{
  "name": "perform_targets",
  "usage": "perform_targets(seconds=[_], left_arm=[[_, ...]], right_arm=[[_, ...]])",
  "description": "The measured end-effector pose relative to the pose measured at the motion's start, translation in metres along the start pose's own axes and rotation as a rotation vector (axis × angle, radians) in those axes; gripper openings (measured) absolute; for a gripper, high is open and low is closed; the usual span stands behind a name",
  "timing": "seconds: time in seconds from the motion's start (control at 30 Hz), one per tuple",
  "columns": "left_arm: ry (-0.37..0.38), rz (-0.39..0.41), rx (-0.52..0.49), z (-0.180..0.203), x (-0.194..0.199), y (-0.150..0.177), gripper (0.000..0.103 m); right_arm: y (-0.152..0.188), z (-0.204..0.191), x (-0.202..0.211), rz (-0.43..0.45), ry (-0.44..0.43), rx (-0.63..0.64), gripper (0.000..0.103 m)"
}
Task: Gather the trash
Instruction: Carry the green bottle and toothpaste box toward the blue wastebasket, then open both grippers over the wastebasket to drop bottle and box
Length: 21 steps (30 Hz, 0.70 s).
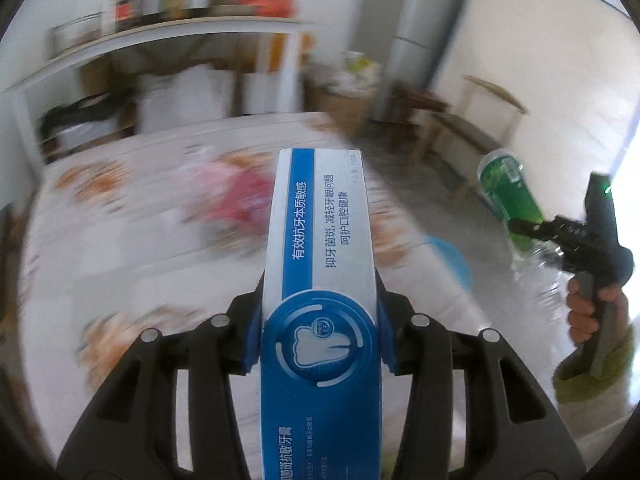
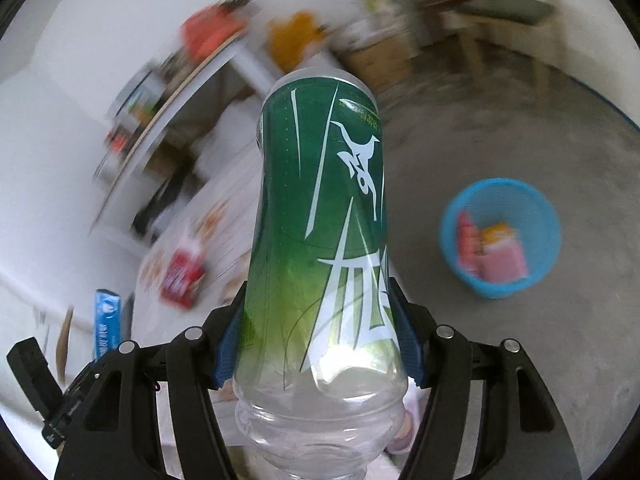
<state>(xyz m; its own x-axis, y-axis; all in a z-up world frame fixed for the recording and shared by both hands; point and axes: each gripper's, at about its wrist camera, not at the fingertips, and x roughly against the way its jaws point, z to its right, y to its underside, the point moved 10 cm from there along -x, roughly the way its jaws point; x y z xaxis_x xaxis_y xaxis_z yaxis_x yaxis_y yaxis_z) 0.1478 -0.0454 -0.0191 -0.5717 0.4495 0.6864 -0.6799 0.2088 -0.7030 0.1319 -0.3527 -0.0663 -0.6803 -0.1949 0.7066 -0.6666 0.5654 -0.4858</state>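
One toothpaste box (image 1: 320, 280); one bottle (image 2: 320, 240); both gripped.

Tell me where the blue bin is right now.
In the right wrist view, the blue bin sits on the grey floor, right of the bottle.

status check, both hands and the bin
Left gripper shut on box. Right gripper shut on bottle. Bin on floor, partly filled, path open.

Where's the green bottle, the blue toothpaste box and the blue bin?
Green-labelled clear plastic bottle (image 2: 320, 216): right wrist view, label's middle.
Blue-and-white cardboard toothpaste box (image 1: 320, 264): left wrist view, top face.
Round blue plastic bin (image 2: 548, 236): right wrist view, right inner wall.
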Motion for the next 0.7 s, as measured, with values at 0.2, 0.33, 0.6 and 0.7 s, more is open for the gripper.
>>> perform_targets(seconds=[0.2, 0.33, 0.6, 0.7], left_arm=[[0.207, -0.117, -0.132, 0.103, -0.067, -0.029, 0.043], [0.299, -0.252, -0.197, 0.169, -0.124, -0.027, 0.044], [0.352, -0.466, -0.245, 0.247, -0.237, -0.015, 0.044], [0.384, -0.477, -0.271, 0.267, -0.264, -0.026, 0.057]], right_arm=[[-0.002, 0.111, 0.039, 0.076, 0.069, -0.249, 0.063], [0.018, 0.16, 0.021, 0.022, 0.04, -0.4, 0.063], [0.011, 0.197, -0.073, -0.106, -0.04, -0.556, 0.063], [-0.021, 0.213, -0.107, -0.081, -0.04, -0.537, 0.07]])
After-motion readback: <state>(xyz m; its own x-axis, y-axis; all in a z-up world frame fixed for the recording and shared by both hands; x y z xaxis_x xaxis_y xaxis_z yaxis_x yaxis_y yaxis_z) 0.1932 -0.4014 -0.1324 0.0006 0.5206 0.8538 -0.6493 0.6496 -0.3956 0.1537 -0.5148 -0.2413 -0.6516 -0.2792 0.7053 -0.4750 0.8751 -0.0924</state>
